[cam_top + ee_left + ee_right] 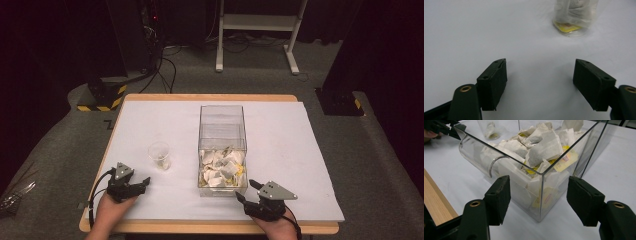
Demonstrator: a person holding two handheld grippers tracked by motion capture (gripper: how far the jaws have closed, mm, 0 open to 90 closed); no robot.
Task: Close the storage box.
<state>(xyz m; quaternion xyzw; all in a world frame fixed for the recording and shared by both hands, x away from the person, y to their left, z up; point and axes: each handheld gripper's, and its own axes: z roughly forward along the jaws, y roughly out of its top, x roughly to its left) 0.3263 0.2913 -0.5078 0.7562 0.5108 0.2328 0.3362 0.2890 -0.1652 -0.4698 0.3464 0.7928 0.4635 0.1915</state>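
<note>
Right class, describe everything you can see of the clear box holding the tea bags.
The clear box looks like see-through plastic: rectangular, open-topped, with thin straight walls and a rounded cut-out in its near wall. It stands upright on the white table cover, right of a small clear cup. Its near part holds a loose heap of white tea bags with yellow tags. The right gripper, jaws apart, sits near a corner without touching.

both hands rest low at the near table edge [200,227]. the left gripper [145,182] holds its jaws wide apart, empty; the right gripper [247,191] likewise gapes, nothing between its pads.
</note>
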